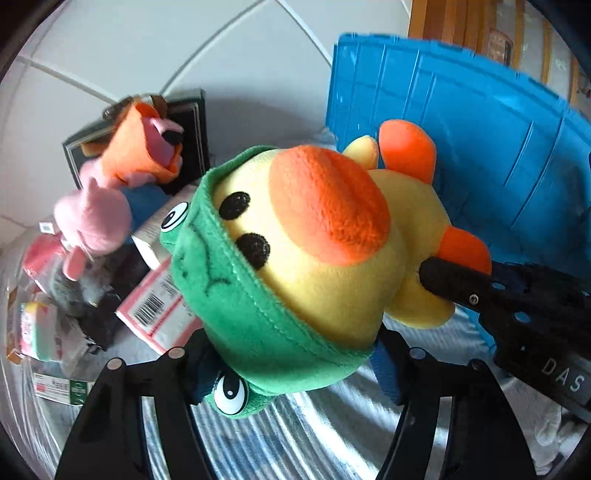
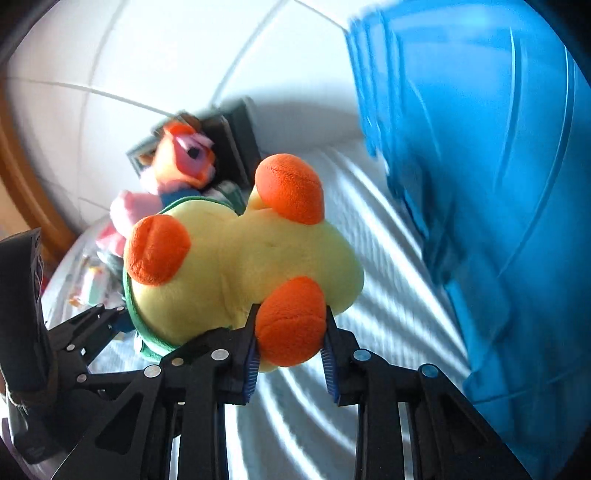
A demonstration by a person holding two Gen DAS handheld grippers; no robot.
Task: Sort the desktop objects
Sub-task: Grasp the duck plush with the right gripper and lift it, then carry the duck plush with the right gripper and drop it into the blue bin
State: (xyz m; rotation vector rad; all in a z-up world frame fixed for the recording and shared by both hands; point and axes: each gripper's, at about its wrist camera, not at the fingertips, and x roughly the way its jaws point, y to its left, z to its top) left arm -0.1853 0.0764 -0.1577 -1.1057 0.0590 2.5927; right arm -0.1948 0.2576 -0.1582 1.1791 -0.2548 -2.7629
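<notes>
Floor (image 1: 110,48): large pale tiles, light grout lines curving under fisheye. Same tiles in right view, upper left. Work surface covered with cloth (image 2: 388,229), white with blue-grey stripes, wrinkled (stripes read as arcs near lens edge). Wooden furniture (image 1: 461,22) at top right of left view, warm brown, vertical panels; detail too small to tell. Curved brown wooden edge (image 2: 22,177) at left of right view. Light: bright, diffuse, daylight-like; soft shadow on floor beyond cloth.

Yellow duck plush (image 1: 332,266), green frog hood, held aloft.
</notes>
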